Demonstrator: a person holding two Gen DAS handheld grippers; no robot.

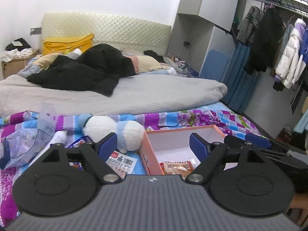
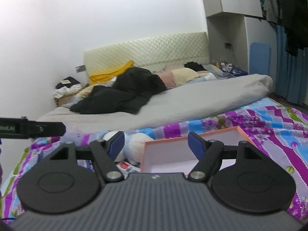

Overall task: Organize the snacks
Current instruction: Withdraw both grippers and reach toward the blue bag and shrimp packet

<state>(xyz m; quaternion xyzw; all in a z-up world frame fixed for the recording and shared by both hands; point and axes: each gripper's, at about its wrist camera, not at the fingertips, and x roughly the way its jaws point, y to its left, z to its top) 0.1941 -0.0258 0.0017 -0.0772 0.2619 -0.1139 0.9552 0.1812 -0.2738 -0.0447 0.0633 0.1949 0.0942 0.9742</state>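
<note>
An orange box (image 1: 152, 165) with a white inside lies open on the patterned bedspread, and an orange snack packet (image 1: 178, 168) rests in its near corner. Left of the box lies a red-and-white packet (image 1: 121, 161), with a blue packet (image 1: 77, 144) partly hidden behind my left finger. My left gripper (image 1: 153, 143) hovers open and empty above the box's left wall. My right gripper (image 2: 156, 143) is open and empty too, above the same box (image 2: 169, 139); one of its blue pads (image 1: 258, 142) shows at the right. The red-and-white packet (image 2: 127, 166) shows below its left finger.
A blue-and-white plush toy (image 1: 115, 132) lies just behind the packets. A white bottle (image 1: 59, 137) and a clear plastic bag (image 1: 28, 140) lie to the left. A grey duvet (image 1: 144, 94) and black jacket (image 1: 86, 69) fill the far bed. Hanging clothes (image 1: 284, 57) line the right.
</note>
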